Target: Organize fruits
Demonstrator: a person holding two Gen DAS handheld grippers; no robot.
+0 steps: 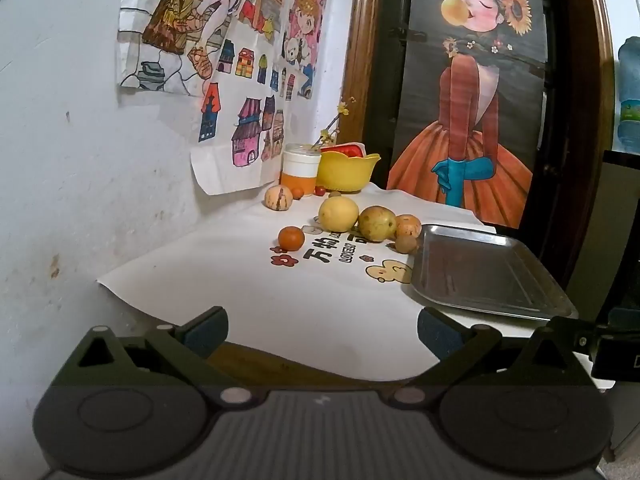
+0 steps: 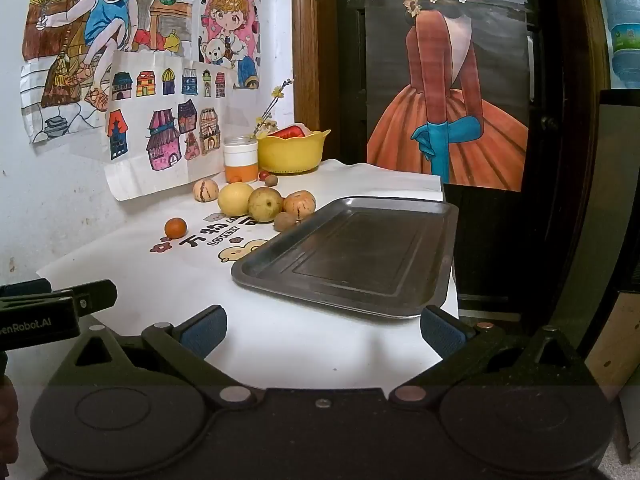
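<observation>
Several fruits lie on the white cloth: a yellow lemon-like fruit [image 1: 338,213] [image 2: 235,199], a greenish pear [image 1: 376,223] [image 2: 265,204], an orange-striped fruit [image 1: 407,226] [image 2: 299,205], a small brown fruit [image 1: 406,244] [image 2: 285,221], a small tangerine [image 1: 289,238] [image 2: 175,227], and a striped pale fruit [image 1: 278,198] [image 2: 205,190]. An empty metal tray [image 1: 486,272] [image 2: 352,256] sits right of them. My left gripper [image 1: 322,330] hangs open at the table's near edge, far from the fruit. My right gripper [image 2: 323,330] is open too, just before the tray.
A yellow bowl [image 1: 347,171] [image 2: 293,152] holding something red and a white-orange jar [image 1: 300,173] [image 2: 240,159] stand at the back by the wall. Tiny red and brown fruits [image 2: 267,177] lie before them. Drawings cover the wall; a dark door is on the right.
</observation>
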